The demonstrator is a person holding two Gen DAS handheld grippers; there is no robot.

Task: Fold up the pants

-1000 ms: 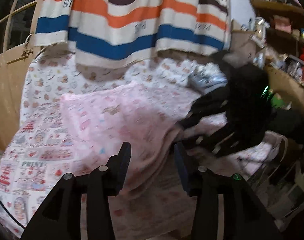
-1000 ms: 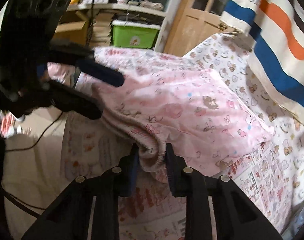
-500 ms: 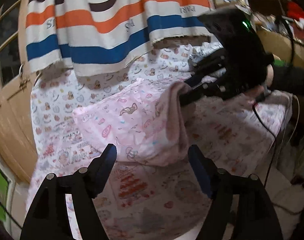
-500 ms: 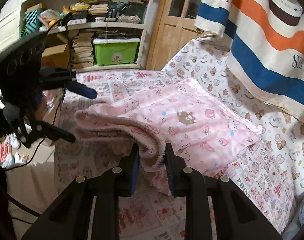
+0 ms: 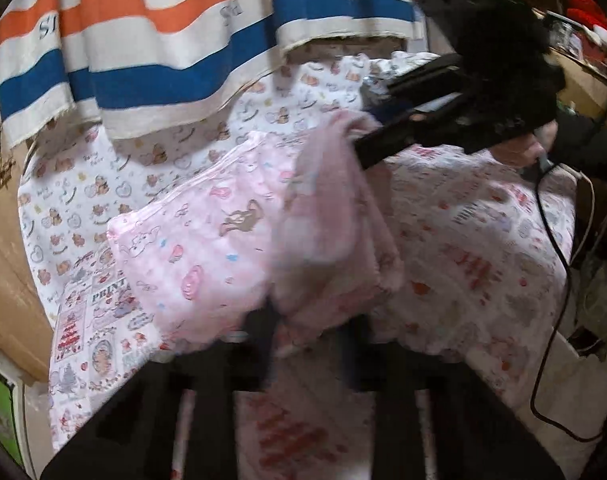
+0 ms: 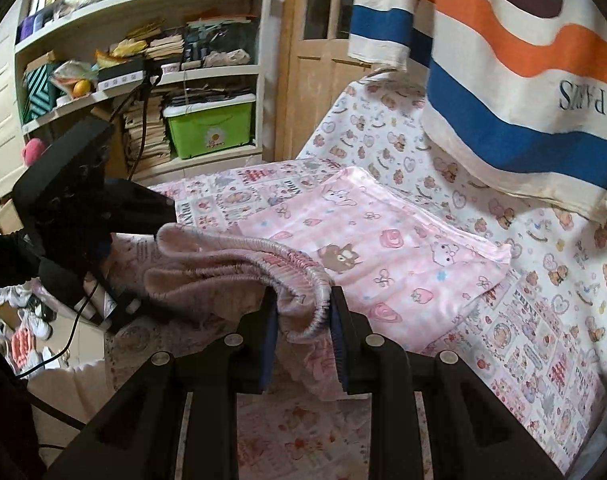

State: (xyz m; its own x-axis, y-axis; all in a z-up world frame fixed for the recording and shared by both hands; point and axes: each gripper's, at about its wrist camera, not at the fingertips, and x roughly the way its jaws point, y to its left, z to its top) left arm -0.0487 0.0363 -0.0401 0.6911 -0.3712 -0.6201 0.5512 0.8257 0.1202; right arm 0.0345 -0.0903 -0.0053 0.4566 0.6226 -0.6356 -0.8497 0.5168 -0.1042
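The pink cartoon-print pants (image 5: 207, 248) (image 6: 367, 248) lie on a printed sheet, their waistband end lifted off the surface. My right gripper (image 6: 303, 312) is shut on the elastic waistband (image 6: 295, 268) and holds it up; it also shows in the left wrist view (image 5: 387, 128) gripping the raised fabric. My left gripper (image 5: 307, 340) straddles the other waistband corner, which sits between its blurred fingers; it also shows in the right wrist view (image 6: 143, 240), its fingers around the waistband's far corner.
A striped blue, orange and white towel (image 5: 163, 40) hangs over the back edge. A printed sheet (image 5: 483, 248) covers the surface. Shelves (image 6: 135, 60) with books and a green bin (image 6: 209, 128) stand beyond the left edge. A black cable (image 5: 551, 280) hangs at right.
My left gripper has narrowed from wide open and moved in onto the waistband corner. My right gripper has lifted its held waistband higher, toward the far side.
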